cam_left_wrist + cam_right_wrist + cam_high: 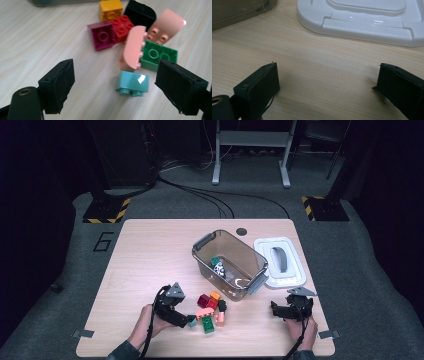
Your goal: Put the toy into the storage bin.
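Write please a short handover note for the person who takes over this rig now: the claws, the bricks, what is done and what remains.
Left claw: open, low over the table, light blue brick between its jaws, not gripped.
Right claw: open, holds nothing, near the white lid.
Brick pile lies in front of the open bin.
Done: lid off; a few pieces lie in the bin.
Left: probably move the remaining bricks into the bin, then fit the lid.
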The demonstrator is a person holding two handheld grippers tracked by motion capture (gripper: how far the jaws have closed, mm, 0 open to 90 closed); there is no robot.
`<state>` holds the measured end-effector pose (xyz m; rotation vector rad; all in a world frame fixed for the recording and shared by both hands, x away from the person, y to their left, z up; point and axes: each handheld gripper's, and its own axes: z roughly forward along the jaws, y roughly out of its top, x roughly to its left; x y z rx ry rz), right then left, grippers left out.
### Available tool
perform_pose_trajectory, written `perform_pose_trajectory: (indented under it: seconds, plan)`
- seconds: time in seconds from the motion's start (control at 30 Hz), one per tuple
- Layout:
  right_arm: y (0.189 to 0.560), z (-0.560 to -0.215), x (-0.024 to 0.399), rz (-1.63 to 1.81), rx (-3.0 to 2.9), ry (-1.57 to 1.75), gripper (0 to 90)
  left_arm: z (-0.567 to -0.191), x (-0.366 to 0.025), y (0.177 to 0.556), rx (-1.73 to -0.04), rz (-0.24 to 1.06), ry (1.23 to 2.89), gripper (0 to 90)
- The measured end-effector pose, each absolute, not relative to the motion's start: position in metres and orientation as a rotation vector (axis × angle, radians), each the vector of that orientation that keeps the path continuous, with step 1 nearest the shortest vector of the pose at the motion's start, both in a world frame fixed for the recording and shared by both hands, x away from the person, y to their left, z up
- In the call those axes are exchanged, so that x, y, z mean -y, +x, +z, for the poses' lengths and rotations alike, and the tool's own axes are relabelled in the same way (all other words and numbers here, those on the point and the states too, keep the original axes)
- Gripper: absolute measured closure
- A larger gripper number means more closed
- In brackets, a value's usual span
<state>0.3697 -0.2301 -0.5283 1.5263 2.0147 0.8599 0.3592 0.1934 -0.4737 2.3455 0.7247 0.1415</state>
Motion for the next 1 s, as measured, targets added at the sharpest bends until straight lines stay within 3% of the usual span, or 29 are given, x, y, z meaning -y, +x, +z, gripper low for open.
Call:
perform_pose_trajectory:
  seconds: [0.47,0.53,1.0]
  plan:
    - [0.37,-0.528,0.23,0.861,-2.012,1.526,3.4,-0.495,-0.181,0.349,-0.689,0.1,2.375,45.9]
    - [0.37,-0.528,0.23,0.861,-2.012,1.526,3.5,-0.495,-0.182,0.348,-0.689,0.108,2.372,56.4]
    - [0.37,-0.528,0.23,0.86,-2.013,1.525,3.4,-0.49,-0.194,0.353,-0.713,0.136,2.349,58.9]
